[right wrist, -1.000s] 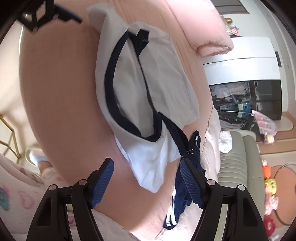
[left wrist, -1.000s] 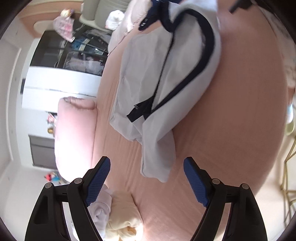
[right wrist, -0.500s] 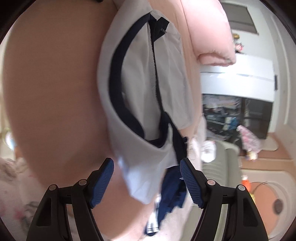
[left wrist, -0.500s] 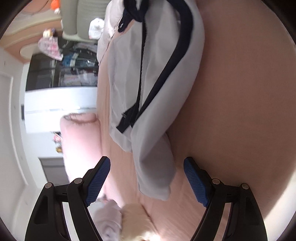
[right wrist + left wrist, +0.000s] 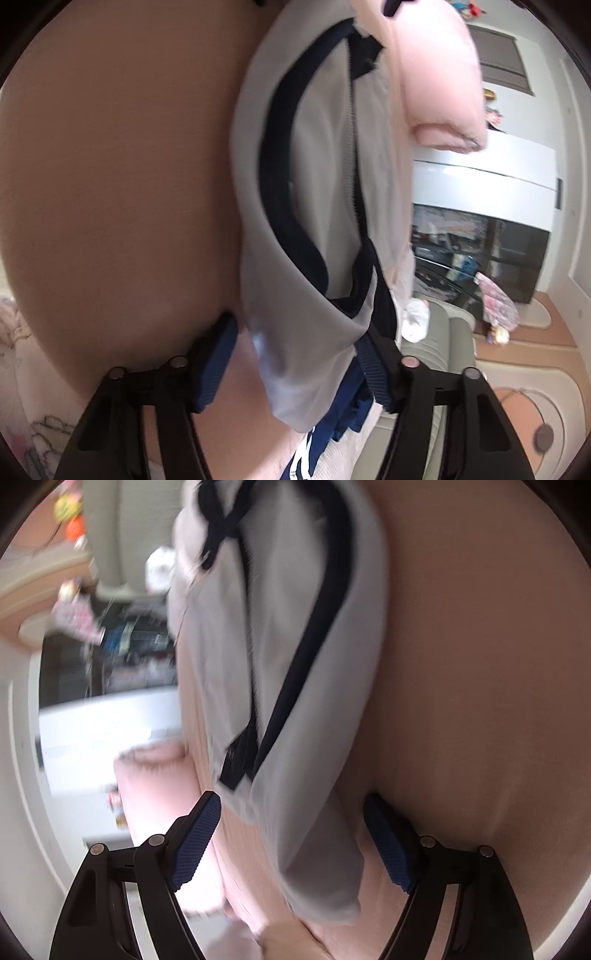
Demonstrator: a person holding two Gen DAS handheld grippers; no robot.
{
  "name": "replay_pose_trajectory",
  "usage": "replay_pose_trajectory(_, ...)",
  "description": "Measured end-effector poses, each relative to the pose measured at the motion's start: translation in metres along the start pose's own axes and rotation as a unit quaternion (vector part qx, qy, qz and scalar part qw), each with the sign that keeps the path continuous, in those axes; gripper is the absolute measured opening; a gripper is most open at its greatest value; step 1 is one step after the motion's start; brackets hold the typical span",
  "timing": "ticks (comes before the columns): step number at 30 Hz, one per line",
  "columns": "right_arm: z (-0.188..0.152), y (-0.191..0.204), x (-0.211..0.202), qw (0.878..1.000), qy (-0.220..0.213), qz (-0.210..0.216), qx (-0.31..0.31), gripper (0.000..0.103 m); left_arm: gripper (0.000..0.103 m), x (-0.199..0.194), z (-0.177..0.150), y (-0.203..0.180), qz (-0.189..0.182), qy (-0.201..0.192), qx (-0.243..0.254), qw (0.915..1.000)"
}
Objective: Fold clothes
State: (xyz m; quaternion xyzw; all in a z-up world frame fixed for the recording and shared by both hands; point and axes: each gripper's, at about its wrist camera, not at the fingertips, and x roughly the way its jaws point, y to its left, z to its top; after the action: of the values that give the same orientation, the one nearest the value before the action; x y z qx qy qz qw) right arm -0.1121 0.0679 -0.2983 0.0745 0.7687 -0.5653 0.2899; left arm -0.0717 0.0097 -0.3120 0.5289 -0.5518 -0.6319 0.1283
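A white jacket (image 5: 295, 686) with a navy stripe and zip lies on the pink bed sheet (image 5: 480, 701). My left gripper (image 5: 293, 843) is low over the sheet. Its blue pads (image 5: 197, 843) straddle one end of the jacket; the jaws are closing and the pads stand just off the cloth. In the right wrist view the same jacket (image 5: 314, 192) runs up the frame. My right gripper (image 5: 295, 365) straddles the jacket's other end, jaws closing, with the cloth between the pads (image 5: 218, 363) and close to both.
A pink rolled quilt (image 5: 439, 74) lies along the bed's edge beside the jacket. Navy clothing with white stripes (image 5: 332, 428) lies under the jacket's near end. A white cabinet (image 5: 480, 184), dark shelves and a grey-green sofa (image 5: 436, 339) stand beyond the bed.
Both grippers sank toward the bed and rolled. The jacket's ends, earlier ahead of the fingers, now sit between them. Both pairs of jaws stand narrower, the right more so.
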Motion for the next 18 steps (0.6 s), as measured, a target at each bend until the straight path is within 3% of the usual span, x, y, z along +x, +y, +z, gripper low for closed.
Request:
replay_pose_trajectory(2,0.001,0.000,0.001,1.000,-0.005,0.017,-0.022,0.057,0.072,-0.003,-0.001,-0.002,-0.014,-0.014,0.034,0.9992)
replay_pose_trajectory(5,-0.002,-0.007,0.002,0.998,-0.011,0.062,-0.023,0.048,0.056,-0.007,-0.004,-0.007,-0.041,-0.035,0.079,0.9954)
replay_pose_trajectory(9,-0.006,-0.017,0.004,0.993,-0.029,0.114,-0.029,0.046,0.041,-0.012,-0.011,-0.011,-0.062,-0.059,0.123,0.9886)
replay_pose_trajectory(14,-0.010,-0.030,0.010,0.981,-0.029,0.190,-0.018,0.043,0.039,-0.003,-0.009,0.022,-0.152,-0.058,0.095,0.9821)
replay_pose_trajectory(18,-0.018,-0.053,0.023,0.958,-0.054,0.283,0.002,0.043,0.038,0.011,-0.001,0.048,-0.256,-0.033,0.051,0.9649)
